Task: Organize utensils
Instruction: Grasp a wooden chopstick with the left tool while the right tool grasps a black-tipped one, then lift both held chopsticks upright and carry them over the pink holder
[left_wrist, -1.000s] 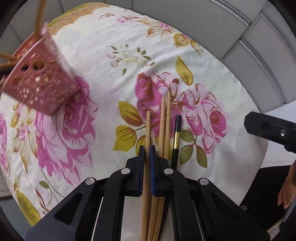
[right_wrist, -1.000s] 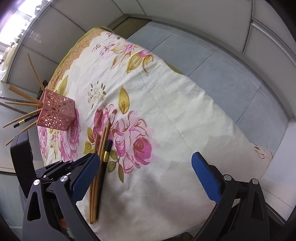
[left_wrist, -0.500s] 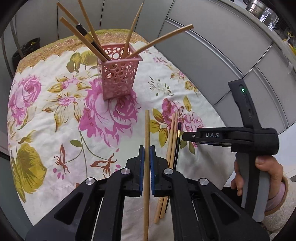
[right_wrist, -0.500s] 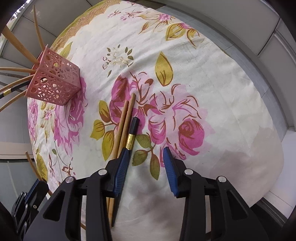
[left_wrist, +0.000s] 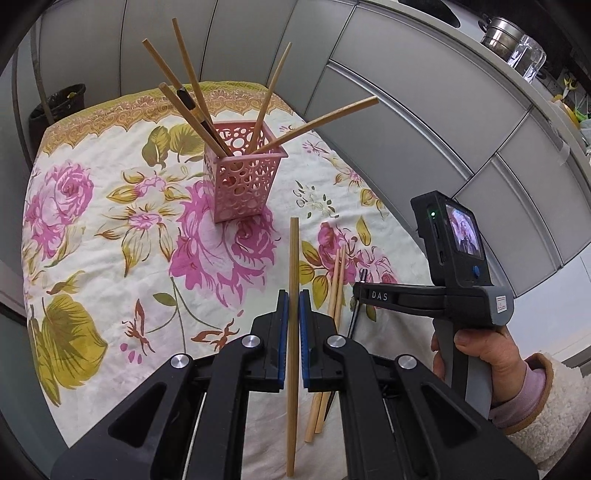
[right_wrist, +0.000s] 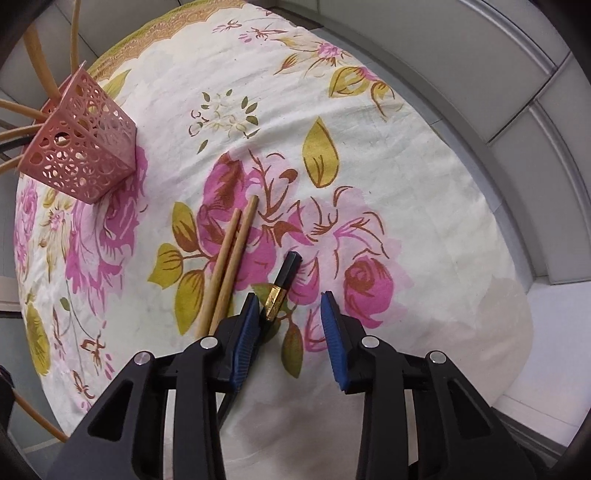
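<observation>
Nearest the lens in the left wrist view, the left gripper (left_wrist: 292, 314) is clamped on a single wooden chopstick (left_wrist: 293, 266), its blue pads pressing both sides of the shaft; the stick is lifted clear of the floral tablecloth (left_wrist: 110, 258) and its far tip points toward the pink perforated holder (left_wrist: 242, 184). Just right of it, two more wooden chopsticks (left_wrist: 334, 295) lie side by side on the cloth near the table's front edge, with a black chopstick (left_wrist: 356, 314) beside them. Above that black stick a person's hand (left_wrist: 487, 354), in a fleecy cream sleeve, grips the handle of the right gripper (right_wrist: 290, 314), which points straight down at the table. Seen from its own camera, the right gripper's jaws are closing but stand apart: the black chopstick with a gold band (right_wrist: 280, 291) lies between them, close against the left pad, while the right pad is well clear of it, so nothing is gripped. The pair of wooden chopsticks (right_wrist: 229, 258) lies just outside the left jaw. Farther back, the holder (right_wrist: 79, 147) stands upright on the cloth holding six or so chopsticks (left_wrist: 192, 92), mostly wooden with one black, fanned outward. Grey panelled walls (left_wrist: 406, 110) rise behind the table.
</observation>
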